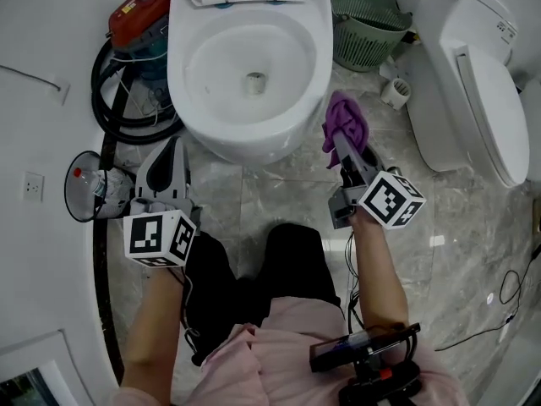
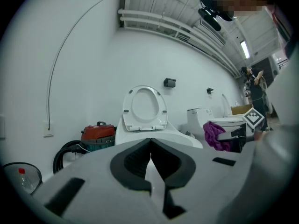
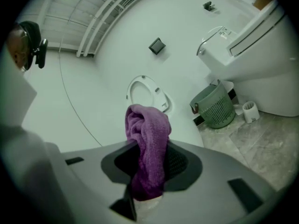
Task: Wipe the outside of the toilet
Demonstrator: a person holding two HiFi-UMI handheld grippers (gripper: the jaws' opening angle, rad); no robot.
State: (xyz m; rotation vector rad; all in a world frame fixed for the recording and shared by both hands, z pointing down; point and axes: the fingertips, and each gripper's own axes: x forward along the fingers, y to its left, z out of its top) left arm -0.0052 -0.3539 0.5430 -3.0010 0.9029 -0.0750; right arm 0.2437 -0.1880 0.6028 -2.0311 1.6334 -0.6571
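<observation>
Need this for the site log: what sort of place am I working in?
Probably a toilet showroom or test room, not a home bathroom: an open toilet stands near a second toilet, with a red vacuum cleaner by the wall.

Grey marble-tiled floor [image 1: 279,201] — bearing the open toilet [image 1: 245,66] at centre, a second toilet [image 1: 473,100] at right, a green basket [image 1: 368,28] and small white holder [image 1: 395,92] between them, and a red vacuum cleaner [image 1: 139,11] with coiled black hose [image 1: 110,121] at left.

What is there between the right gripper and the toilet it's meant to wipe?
Only the purple cloth, clamped in the right gripper and bunched beside the outer wall of the toilet; the head view shows it.
</observation>
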